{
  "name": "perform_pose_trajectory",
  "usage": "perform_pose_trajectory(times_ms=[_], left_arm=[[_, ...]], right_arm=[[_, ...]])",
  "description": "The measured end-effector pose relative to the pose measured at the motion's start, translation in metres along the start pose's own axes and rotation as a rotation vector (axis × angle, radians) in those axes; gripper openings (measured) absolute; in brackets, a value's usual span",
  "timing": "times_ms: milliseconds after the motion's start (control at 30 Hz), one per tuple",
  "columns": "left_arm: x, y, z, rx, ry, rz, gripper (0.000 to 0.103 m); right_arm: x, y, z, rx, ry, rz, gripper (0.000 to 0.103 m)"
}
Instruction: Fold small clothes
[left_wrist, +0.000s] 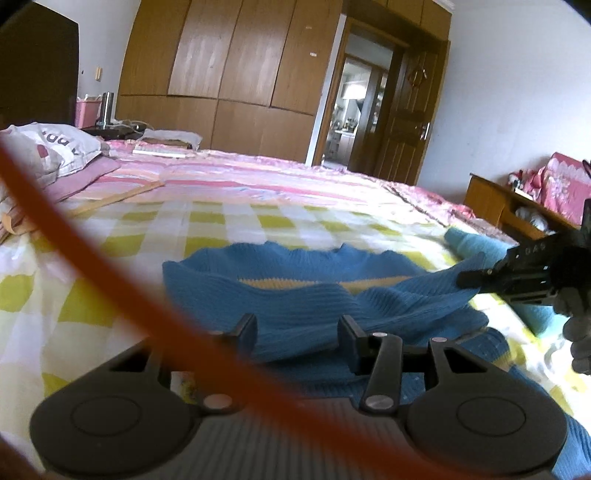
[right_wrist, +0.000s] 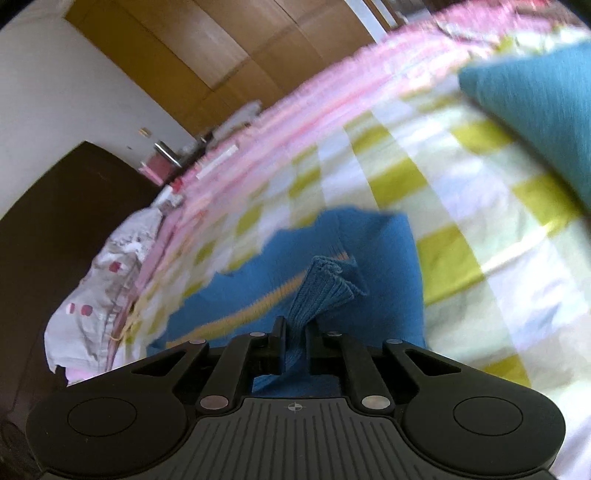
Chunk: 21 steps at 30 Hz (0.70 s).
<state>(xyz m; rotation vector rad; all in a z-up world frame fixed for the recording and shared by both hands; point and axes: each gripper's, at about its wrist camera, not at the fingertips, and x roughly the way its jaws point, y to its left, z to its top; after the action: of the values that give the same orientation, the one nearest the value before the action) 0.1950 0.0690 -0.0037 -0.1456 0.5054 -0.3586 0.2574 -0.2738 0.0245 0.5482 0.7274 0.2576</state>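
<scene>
while the right tongs (right_wrist: 295, 332) are pinching the sweater (left_wrist: 295, 306) hem, the spread left tongs (left_wrist: 297, 332) are straddling a fold; keep it taut over the bed (left_wrist: 258, 221).

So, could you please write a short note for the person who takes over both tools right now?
Right tool: shut on a bunched edge of the blue sweater, held slightly lifted.
Left tool: jaws apart with a fold of the sweater between them; whether they press on it I cannot tell.
The sweater lies on the checked bedsheet, partly folded over, rumpled. A second bluish cloth lies further away.
Left to do: finish the fold, smooth it flat, release.
</scene>
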Motion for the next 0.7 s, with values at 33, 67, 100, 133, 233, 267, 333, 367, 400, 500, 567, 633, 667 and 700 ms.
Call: perform_pose_trajectory(times_ms=[33, 67, 100, 133, 233, 267, 333, 367, 400, 500, 567, 633, 667, 700], left_arm=[[0.001, 0.0, 0.0, 0.001, 0.008, 0.0, 0.052], [0.003, 0.0, -0.001, 0.004, 0.024, 0.003, 0.052], [0.006, 0.0, -0.002, 0.009, 0.041, 0.009, 0.052], [0.009, -0.001, -0.004, 0.018, 0.063, 0.017, 0.052], [0.014, -0.005, -0.006, 0.052, 0.098, 0.027, 0.052], [0.014, -0.006, -0.006, 0.056, 0.101, 0.022, 0.053], [0.013, -0.004, -0.006, 0.059, 0.124, 0.006, 0.054], [0.012, -0.003, -0.006, 0.06, 0.126, 0.008, 0.054], [0.011, -0.003, -0.006, 0.062, 0.125, 0.012, 0.054], [0.008, -0.002, -0.005, 0.056, 0.114, 0.031, 0.054], [0.005, 0.001, -0.002, 0.035, 0.096, 0.038, 0.054], [0.001, 0.003, 0.001, 0.009, 0.071, 0.038, 0.054], [0.0, 0.003, 0.002, 0.003, 0.06, 0.04, 0.054], [0.0, 0.003, 0.002, 0.003, 0.05, 0.045, 0.054]], right_arm=[[0.001, 0.0, 0.0, -0.027, -0.005, -0.021, 0.009], [0.003, 0.0, 0.0, -0.061, -0.002, -0.05, 0.009], [0.006, -0.001, -0.001, -0.088, 0.012, -0.083, 0.013], [0.009, -0.003, -0.003, -0.088, 0.037, -0.108, 0.015], [0.009, -0.01, -0.008, -0.04, 0.058, -0.11, 0.015], [0.006, -0.01, -0.008, -0.037, 0.053, -0.11, 0.015], [0.0, -0.009, -0.007, -0.041, 0.039, -0.119, 0.017], [-0.005, -0.008, -0.006, -0.051, 0.025, -0.133, 0.017], [-0.01, -0.006, -0.003, -0.063, 0.005, -0.149, 0.017], [-0.024, -0.001, 0.003, -0.102, -0.067, -0.203, 0.017], [-0.031, 0.003, 0.007, -0.125, -0.115, -0.227, 0.017], [-0.035, 0.009, 0.008, -0.154, -0.141, -0.218, 0.017], [-0.033, 0.012, 0.007, -0.169, -0.136, -0.206, 0.017], [-0.03, 0.014, 0.007, -0.184, -0.121, -0.195, 0.017]])
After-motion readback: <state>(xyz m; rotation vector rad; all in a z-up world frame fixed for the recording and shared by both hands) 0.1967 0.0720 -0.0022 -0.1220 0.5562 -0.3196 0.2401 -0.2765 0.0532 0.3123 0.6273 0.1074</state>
